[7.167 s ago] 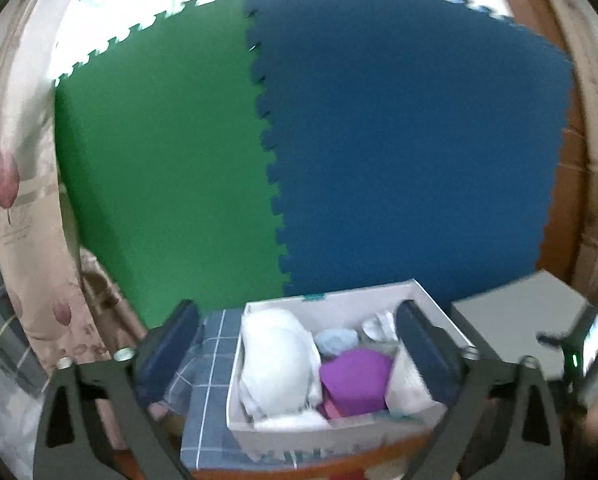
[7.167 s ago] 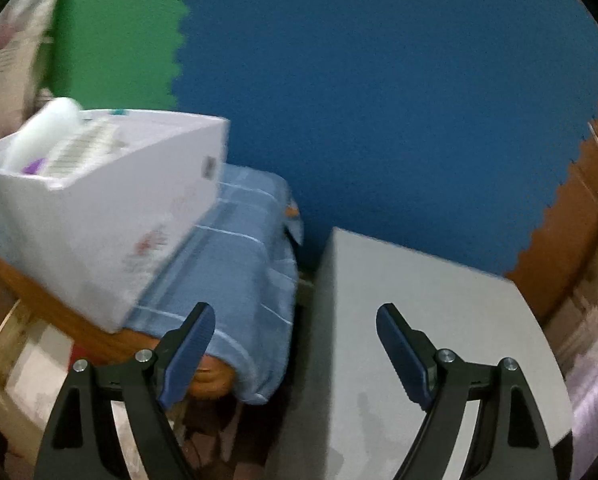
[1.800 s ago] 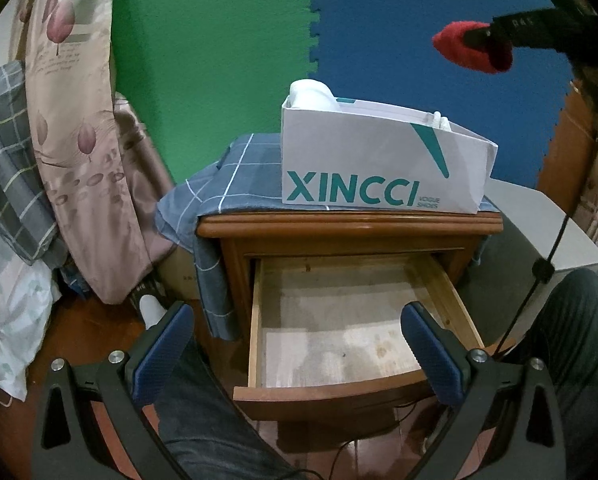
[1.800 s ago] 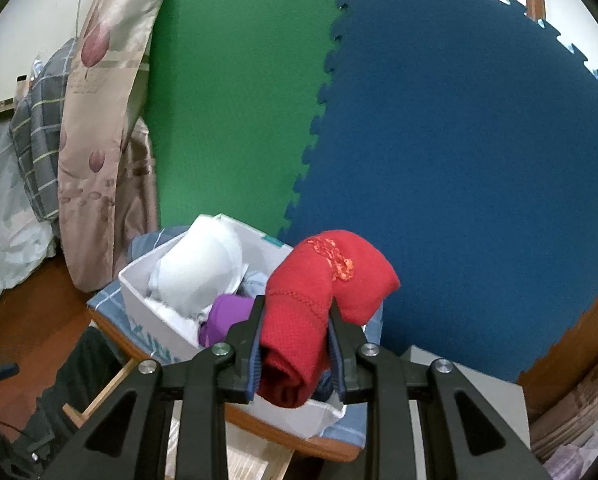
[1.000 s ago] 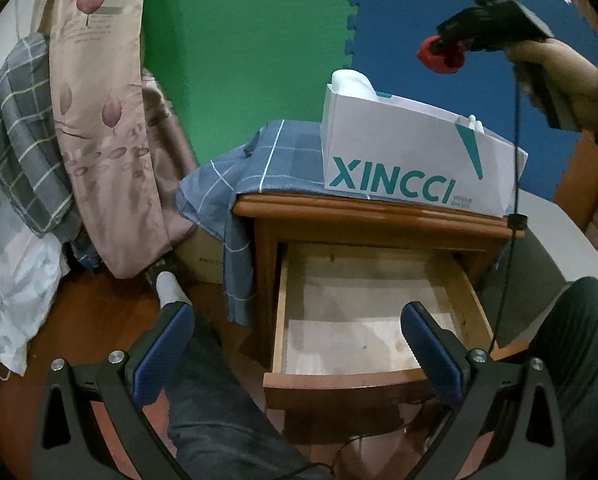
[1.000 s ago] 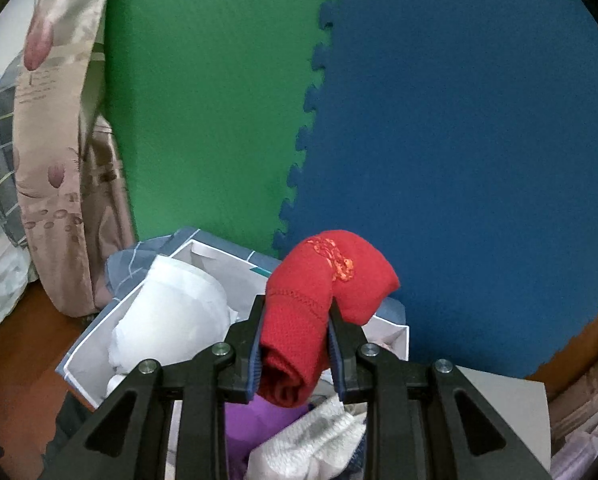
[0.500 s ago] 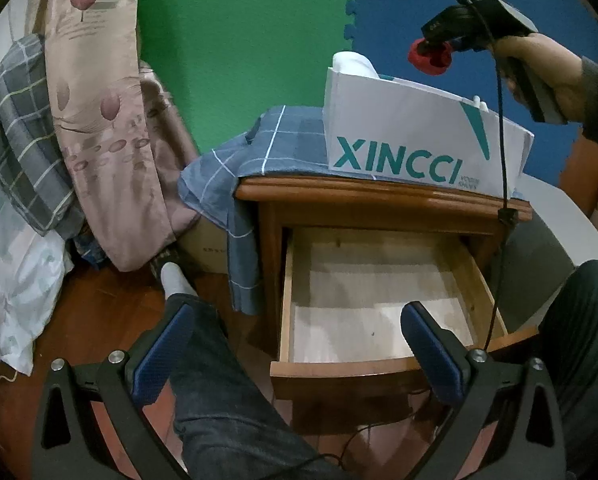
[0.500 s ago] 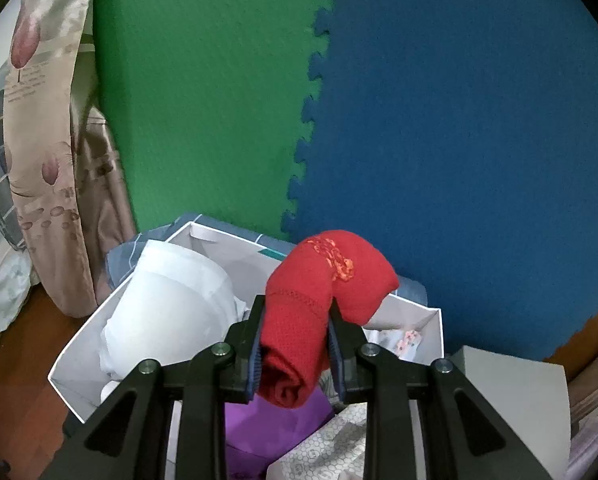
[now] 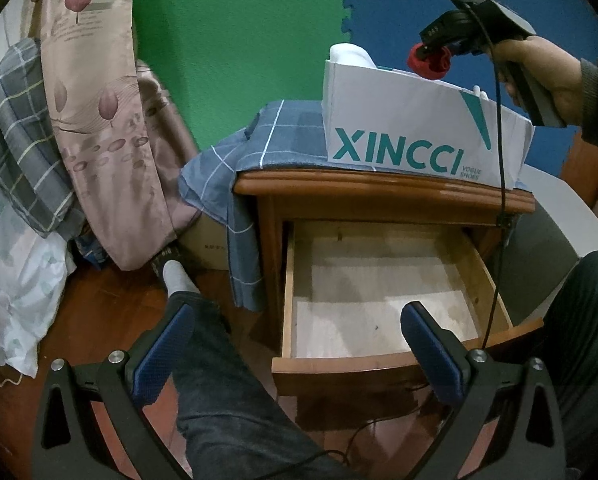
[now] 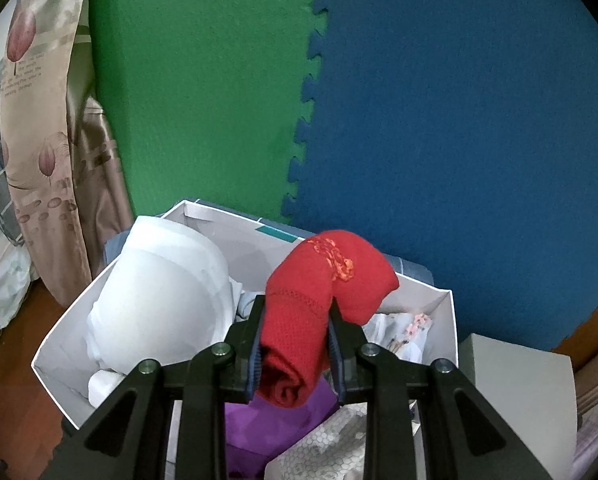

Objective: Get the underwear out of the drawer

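My right gripper [image 10: 295, 330] is shut on folded red underwear [image 10: 319, 292] and holds it just above the white XINCCI box [image 10: 447, 320]. In the left wrist view the same red underwear [image 9: 429, 62] hangs over the box [image 9: 411, 132], carried by a hand [image 9: 539, 68]. The box holds white, purple and patterned garments. Below it the wooden drawer [image 9: 379, 280] of the nightstand is pulled out, its bottom bare. My left gripper [image 9: 295, 344] stands open in front of the drawer, with nothing between its fingers.
A blue checked cloth [image 9: 259, 148] drapes over the nightstand top [image 9: 379, 188]. A person's legs [image 9: 227, 400] are beside the drawer. Curtains and bedding [image 9: 79, 120] hang at left. A grey cabinet [image 10: 515, 384] stands right of the box. Green and blue foam mats cover the wall.
My right gripper has sunk with the red underwear toward the box, which now fills more of its view. The left gripper has barely moved.
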Demonstrator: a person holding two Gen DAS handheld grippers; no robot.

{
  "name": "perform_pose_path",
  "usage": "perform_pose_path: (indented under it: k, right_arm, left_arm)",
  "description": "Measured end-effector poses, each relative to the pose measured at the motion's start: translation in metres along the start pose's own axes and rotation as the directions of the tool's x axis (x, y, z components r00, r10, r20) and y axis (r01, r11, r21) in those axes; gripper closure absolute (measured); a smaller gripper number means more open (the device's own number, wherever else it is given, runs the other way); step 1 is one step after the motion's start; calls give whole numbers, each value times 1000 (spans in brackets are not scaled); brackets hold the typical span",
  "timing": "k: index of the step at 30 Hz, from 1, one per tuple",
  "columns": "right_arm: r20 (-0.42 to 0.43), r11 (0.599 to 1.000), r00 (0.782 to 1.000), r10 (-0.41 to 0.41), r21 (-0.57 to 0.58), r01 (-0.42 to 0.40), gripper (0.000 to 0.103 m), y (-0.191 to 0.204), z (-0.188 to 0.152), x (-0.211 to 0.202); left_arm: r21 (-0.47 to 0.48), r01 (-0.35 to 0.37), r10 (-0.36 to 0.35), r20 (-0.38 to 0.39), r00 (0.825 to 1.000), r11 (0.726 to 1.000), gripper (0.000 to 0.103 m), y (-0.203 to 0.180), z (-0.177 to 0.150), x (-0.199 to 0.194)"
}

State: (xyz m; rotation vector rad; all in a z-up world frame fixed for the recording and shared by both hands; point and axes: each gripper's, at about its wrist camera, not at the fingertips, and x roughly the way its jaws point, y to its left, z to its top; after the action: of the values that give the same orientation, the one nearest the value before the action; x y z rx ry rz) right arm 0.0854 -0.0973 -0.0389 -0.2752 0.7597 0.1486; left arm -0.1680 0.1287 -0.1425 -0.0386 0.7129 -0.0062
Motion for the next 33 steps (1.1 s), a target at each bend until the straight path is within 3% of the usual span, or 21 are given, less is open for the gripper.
perform_pose_path:
  k: [11,16,19,28,33]
  right_arm:
    - [-12,1000,1000,13,9,-12,75,-5,-7,7]
    - [-13,999,1000,27,21,-26,64,-9,-11,10]
    - [25,999,1000,16,36,-17,39,-12,-13,4]
    - [117,995,993,-7,101,-5,32,-45,-21,-35]
    - [100,990,994,-37,141,22,29,-81,-40,-58]
  left_arm:
    - [25,-11,12,-13,1000,1000,0,-3,-1,3]
    - [46,-22,23,-22,999,999,0,-5,-1,4]
    - [59,-33,35,-28,999,998,0,-6,0,4]
    - [123,-39,47,-68,997,992,0,-26,14,15]
    - [175,-63,59,28,998,983,0,-52,46,21]
